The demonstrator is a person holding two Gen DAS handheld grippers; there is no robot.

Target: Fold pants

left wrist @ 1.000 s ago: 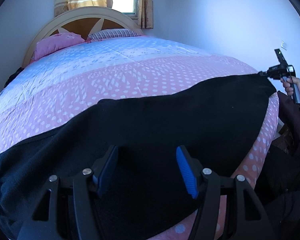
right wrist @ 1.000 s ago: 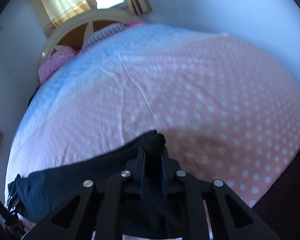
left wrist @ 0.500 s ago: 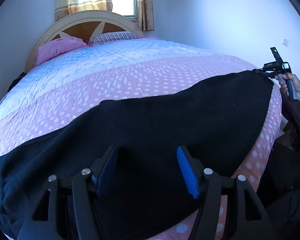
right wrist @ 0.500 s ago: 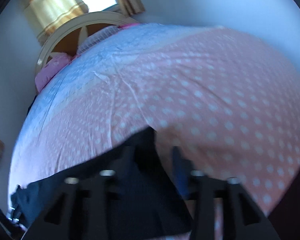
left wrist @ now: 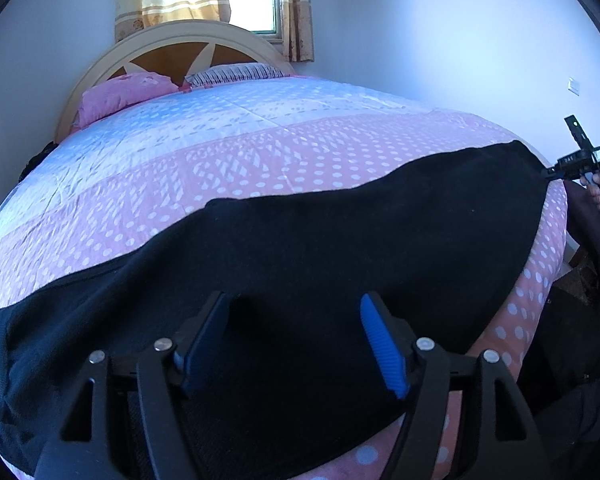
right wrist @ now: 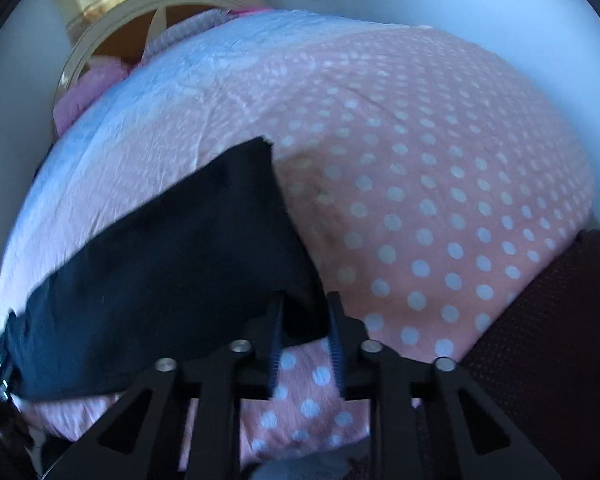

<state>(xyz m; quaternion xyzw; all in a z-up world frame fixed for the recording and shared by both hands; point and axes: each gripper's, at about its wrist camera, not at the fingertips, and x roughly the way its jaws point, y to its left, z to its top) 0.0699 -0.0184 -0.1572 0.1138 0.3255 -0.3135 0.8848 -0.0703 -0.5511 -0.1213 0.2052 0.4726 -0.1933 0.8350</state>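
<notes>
Two tongs (left (left wrist: 296, 340) spread, right (right wrist: 304, 324) narrower) over one pants (left wrist: 300, 248).

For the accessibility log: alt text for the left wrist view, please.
Black pants lie spread across a pink polka-dot bedspread, with the left gripper above them, jaws open. At far right the right gripper meets the pants' corner. A wooden headboard, pillows and a curtained window sit behind.
</notes>
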